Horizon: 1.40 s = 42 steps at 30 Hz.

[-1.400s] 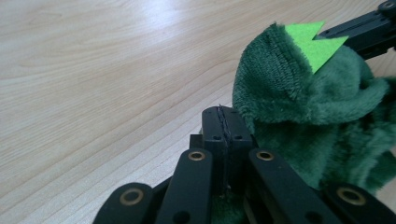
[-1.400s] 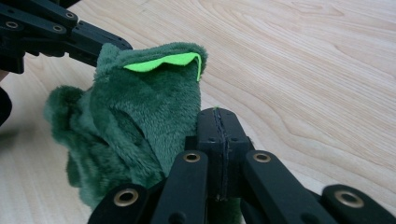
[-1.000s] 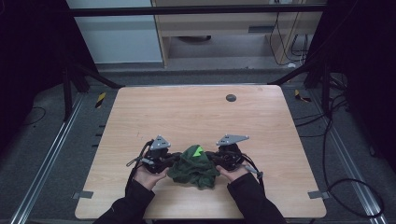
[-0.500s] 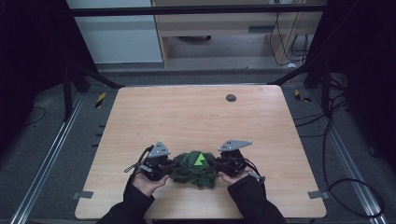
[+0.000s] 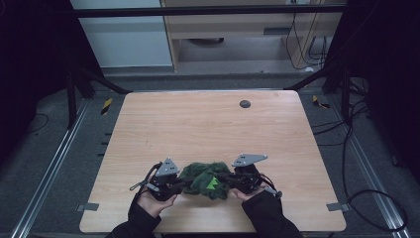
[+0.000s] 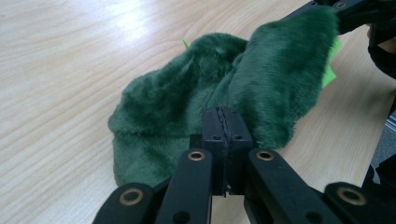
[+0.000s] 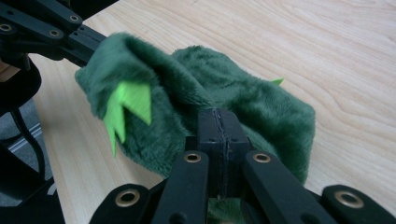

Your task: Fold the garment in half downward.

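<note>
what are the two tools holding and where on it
Both hold the green plush cloth: left tool pinches its left edge, right tool its right edge.

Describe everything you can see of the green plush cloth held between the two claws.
The green plush cloth looks like dark, furry fleece with bright lime-green pointed felt pieces attached. It is crumpled and folded, resting on the wooden table near its front edge. The left claw and right claw are each shut on an edge, lifting parts of it.
</note>
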{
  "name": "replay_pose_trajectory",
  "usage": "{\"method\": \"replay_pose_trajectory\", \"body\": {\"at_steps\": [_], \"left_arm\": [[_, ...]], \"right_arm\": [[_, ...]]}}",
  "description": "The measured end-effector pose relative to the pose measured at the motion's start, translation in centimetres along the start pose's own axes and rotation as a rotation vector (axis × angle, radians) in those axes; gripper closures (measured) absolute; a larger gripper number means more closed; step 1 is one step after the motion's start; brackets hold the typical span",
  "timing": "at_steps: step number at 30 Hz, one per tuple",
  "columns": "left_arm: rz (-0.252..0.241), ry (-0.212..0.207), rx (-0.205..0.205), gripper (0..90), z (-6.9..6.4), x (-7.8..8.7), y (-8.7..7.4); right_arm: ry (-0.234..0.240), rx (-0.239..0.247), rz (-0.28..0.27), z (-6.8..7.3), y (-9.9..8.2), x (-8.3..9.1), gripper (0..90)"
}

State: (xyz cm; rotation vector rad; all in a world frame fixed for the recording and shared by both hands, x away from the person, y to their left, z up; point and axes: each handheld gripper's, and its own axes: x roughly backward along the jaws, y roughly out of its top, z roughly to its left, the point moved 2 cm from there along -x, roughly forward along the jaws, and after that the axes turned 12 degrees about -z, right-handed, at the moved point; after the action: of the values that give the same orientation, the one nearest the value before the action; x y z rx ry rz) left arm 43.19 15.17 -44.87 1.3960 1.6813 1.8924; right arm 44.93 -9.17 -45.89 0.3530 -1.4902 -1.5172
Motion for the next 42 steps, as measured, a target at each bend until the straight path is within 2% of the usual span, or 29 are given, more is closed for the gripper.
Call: {"method": "replay_pose_trajectory", "body": {"at_steps": [9,12,18,21,25,29,34,42], "left_arm": [[0.035,-0.015,0.002,89.7,-0.6,-0.1,-1.1],[0.054,-0.010,-0.005,89.7,-0.6,-0.2,-1.5],[0.059,-0.006,0.001,89.7,-0.6,-0.2,-1.8],[0.052,0.005,0.003,89.7,-0.5,0.0,-1.7],[0.029,0.042,0.019,89.7,0.3,0.2,-1.2],[0.024,0.060,0.040,89.7,0.9,0.0,-1.1],[0.072,0.065,0.039,89.7,1.3,-1.1,-2.0],[0.130,0.073,0.020,89.8,1.1,-2.4,-3.4]], "right_arm": [[0.011,-0.008,0.023,0.4,-1.0,0.3,89.6],[0.011,-0.006,0.032,0.4,-1.4,0.3,89.5],[0.014,-0.012,0.047,0.7,-1.8,0.5,89.4],[0.010,-0.016,0.038,0.6,-1.8,0.8,89.6],[-0.005,-0.010,0.001,0.4,-1.2,1.1,89.8],[-0.024,-0.012,-0.021,0.0,-0.7,0.7,89.9],[-0.020,-0.012,0.011,-0.2,-1.1,-0.3,89.9],[-0.014,-0.016,0.070,-0.3,-2.6,-0.5,89.7]]}}
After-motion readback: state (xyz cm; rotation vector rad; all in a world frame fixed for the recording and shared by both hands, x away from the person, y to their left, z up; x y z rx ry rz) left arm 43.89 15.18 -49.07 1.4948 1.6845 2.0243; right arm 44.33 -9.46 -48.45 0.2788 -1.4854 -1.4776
